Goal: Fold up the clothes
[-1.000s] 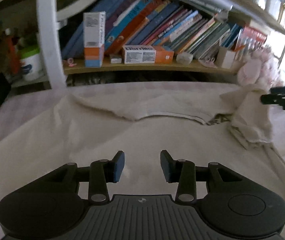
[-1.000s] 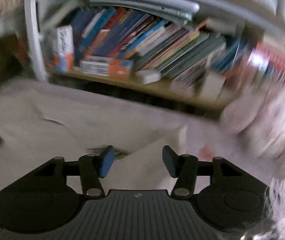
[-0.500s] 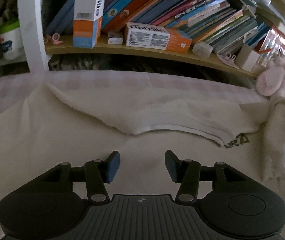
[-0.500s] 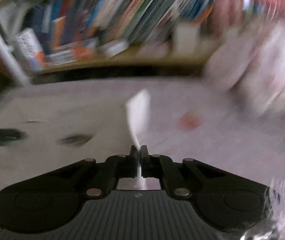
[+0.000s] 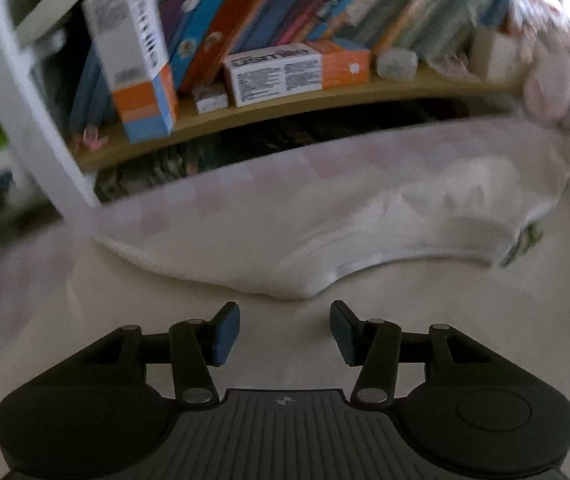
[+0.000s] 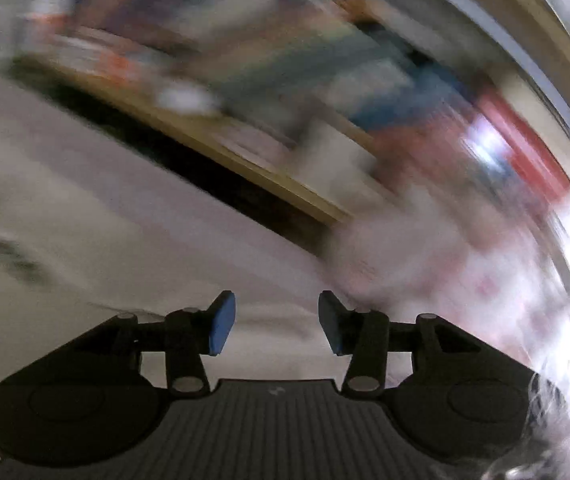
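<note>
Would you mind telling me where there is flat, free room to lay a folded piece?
Flat garment between the left gripper and the folded-over edge lies free. The shelf behind is crowded with books and boxes.

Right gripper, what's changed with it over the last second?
The right gripper shut on a flap of the white garment half a second ago and has now let go, jaws open and empty. The left gripper moved closer to the folded edge, jaws open throughout.
</note>
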The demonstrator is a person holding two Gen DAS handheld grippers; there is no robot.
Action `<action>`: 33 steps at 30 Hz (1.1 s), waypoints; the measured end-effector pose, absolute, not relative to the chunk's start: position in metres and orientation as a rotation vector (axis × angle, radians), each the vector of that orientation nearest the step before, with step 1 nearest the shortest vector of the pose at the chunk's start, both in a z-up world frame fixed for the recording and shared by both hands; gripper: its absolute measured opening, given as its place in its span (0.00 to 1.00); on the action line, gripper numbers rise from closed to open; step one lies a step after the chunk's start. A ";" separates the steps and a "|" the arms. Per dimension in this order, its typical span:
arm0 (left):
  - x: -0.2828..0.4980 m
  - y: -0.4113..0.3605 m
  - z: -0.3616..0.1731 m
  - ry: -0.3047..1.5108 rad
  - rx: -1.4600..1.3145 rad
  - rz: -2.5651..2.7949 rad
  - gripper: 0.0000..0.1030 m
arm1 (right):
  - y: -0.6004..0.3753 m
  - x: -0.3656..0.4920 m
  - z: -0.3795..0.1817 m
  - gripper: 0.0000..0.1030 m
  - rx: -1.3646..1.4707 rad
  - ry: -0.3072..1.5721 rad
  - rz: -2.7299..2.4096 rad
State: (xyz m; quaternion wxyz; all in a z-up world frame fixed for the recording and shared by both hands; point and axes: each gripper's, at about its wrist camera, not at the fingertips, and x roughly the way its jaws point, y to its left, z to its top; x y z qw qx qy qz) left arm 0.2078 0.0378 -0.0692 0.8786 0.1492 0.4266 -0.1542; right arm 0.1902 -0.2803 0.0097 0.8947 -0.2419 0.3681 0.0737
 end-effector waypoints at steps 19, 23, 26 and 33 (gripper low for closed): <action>0.285 0.003 -0.079 0.771 0.569 -0.240 0.52 | -0.174 0.280 -0.030 0.32 -0.562 0.659 0.327; 0.293 0.021 -0.060 0.729 0.447 -0.185 0.53 | -0.212 0.302 -0.008 0.33 -0.386 0.651 0.263; 0.279 0.040 -0.056 0.690 0.477 -0.226 0.57 | -0.231 0.276 -0.013 0.42 -0.392 0.665 0.341; 0.271 0.062 -0.083 0.800 0.493 -0.233 0.57 | -0.230 0.274 -0.046 0.42 -0.358 0.731 0.373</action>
